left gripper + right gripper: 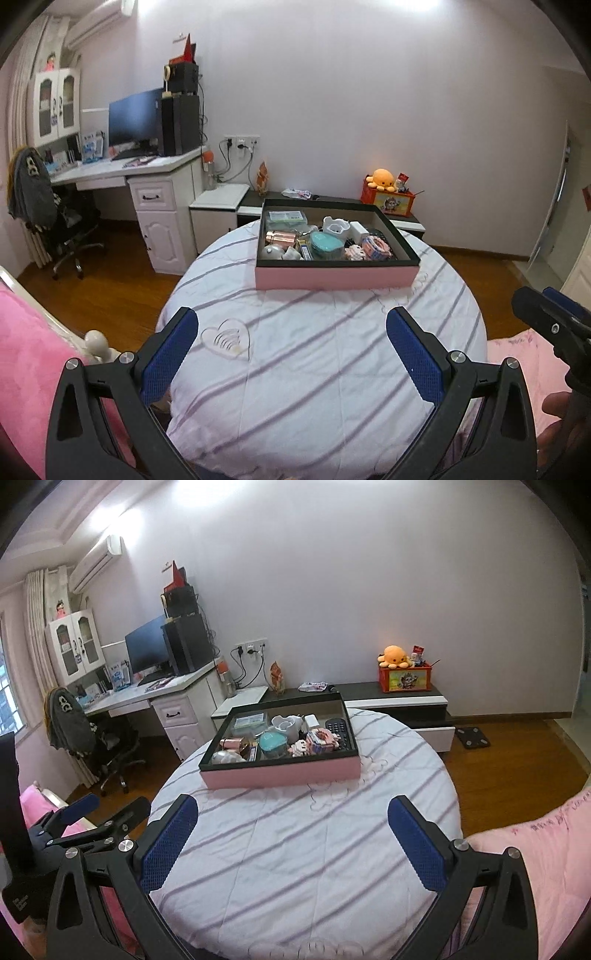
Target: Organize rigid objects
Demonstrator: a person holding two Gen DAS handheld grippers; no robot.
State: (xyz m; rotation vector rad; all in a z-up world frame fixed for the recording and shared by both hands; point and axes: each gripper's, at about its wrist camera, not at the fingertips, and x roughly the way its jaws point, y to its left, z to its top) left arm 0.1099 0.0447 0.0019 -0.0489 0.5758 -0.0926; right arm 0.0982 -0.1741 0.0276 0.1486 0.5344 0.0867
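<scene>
Pink tray (334,277) sits far side of bed (314,369), small rigid items all heaped inside (teal case (325,248), remote (338,728), copper bottle (280,238)). Fits sorted-and-done or waiting-to-sort alike. Your left gripper (291,354) and right gripper (291,840): fingers spread wide, holding nothing. Striped sheet between you and tray bare; bed edge drops off both sides.

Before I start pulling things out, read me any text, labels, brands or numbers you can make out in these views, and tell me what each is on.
None can be read.
Green-labelled packet in the pink box: print too small.
Red box under the orange plush: cartoon picture, lettering blurred.
Pink quilt: row of dark marks, illegible.
Remote in the box: buttons unreadable.
Left claw mount: white marking, too small.
</scene>
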